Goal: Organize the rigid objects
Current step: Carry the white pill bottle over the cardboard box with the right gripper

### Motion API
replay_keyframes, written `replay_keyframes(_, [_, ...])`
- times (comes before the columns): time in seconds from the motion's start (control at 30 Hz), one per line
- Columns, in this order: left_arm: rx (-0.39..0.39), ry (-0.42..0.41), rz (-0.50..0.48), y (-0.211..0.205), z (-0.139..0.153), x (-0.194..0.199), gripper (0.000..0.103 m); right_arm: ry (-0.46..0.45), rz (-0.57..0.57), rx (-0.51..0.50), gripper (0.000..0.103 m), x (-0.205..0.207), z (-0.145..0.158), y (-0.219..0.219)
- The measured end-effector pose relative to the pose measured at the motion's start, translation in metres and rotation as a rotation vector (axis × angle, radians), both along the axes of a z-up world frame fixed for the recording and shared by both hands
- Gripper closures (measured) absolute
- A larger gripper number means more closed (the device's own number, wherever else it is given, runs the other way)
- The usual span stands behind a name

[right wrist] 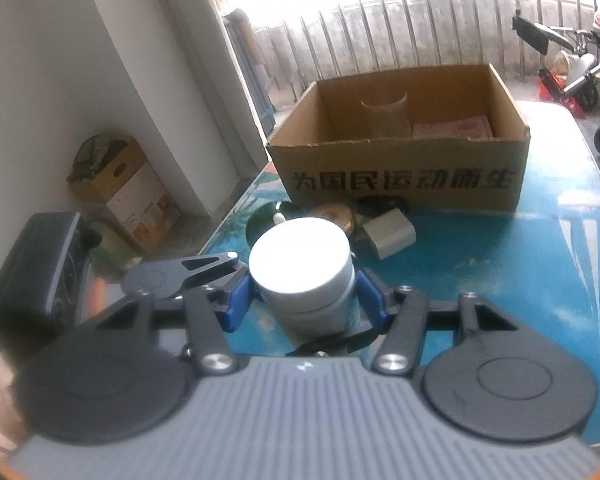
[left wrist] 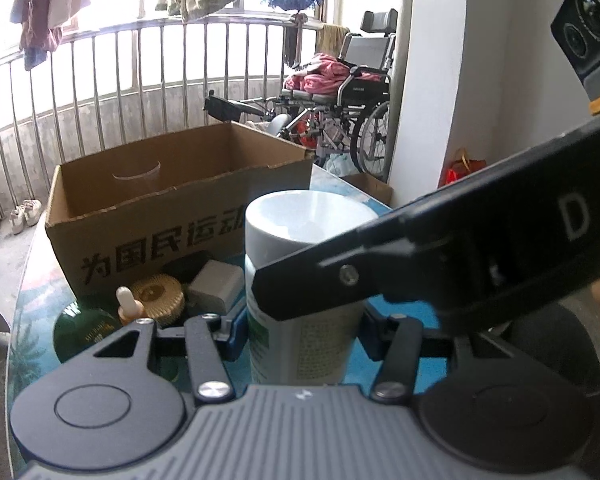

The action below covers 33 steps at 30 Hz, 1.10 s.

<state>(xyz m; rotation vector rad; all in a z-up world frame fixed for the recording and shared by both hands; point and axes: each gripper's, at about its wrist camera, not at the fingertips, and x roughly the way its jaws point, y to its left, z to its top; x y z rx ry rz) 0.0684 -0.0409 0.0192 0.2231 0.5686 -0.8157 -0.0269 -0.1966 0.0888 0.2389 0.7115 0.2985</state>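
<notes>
- The white bottle (right wrist: pixel 305 276) with its broad white cap stands upright between the blue fingers (right wrist: pixel 239 300) of the right gripper (right wrist: pixel 304 300), which are clenched on its body just below the cap.
- In the left wrist view the same bottle (left wrist: pixel 300 320) sits between the blue fingers (left wrist: pixel 232 336) of the left gripper (left wrist: pixel 300 340), which grasp it lower down, at the label.
- The right gripper's black arm (left wrist: pixel 440 260) crosses in front of the bottle from the right in that view.
- Beyond the bottle, on the blue glossy surface (right wrist: pixel 500 272), lie a small grey block (right wrist: pixel 390 236), a round woven lid (right wrist: pixel 334 216), a dropper bottle (left wrist: pixel 129 306) and a dark green round thing (left wrist: pixel 82 330).
- Farther off stands an open cardboard box (right wrist: pixel 400 184) with black printed characters on its near wall; a clear glass (right wrist: pixel 384 116) and a pinkish flat packet (right wrist: pixel 452 128) are inside.
- A metal railing (left wrist: pixel 140 92) and a wheelchair (left wrist: pixel 352 120) are in the far background.
</notes>
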Motion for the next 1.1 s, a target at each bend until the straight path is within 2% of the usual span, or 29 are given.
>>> replay_keyframes(0.3, [-0.005,-0.034,0.026,0.012,0.023,0.012,0.048,-0.039,0.043,-0.016,0.049,0.011,0.023,0.009])
replay_keyframes(0.6, [0.030,-0.076,0.048,0.024,0.054,0.031,0.048,-0.082,0.099,-0.056,0.050,0.036,0.052,0.029])
replay_keyframes(1.1, [0.046,-0.054,0.068,0.026,0.093,0.109,0.049,-0.114,0.158,-0.068,0.050,0.115,0.097,0.033])
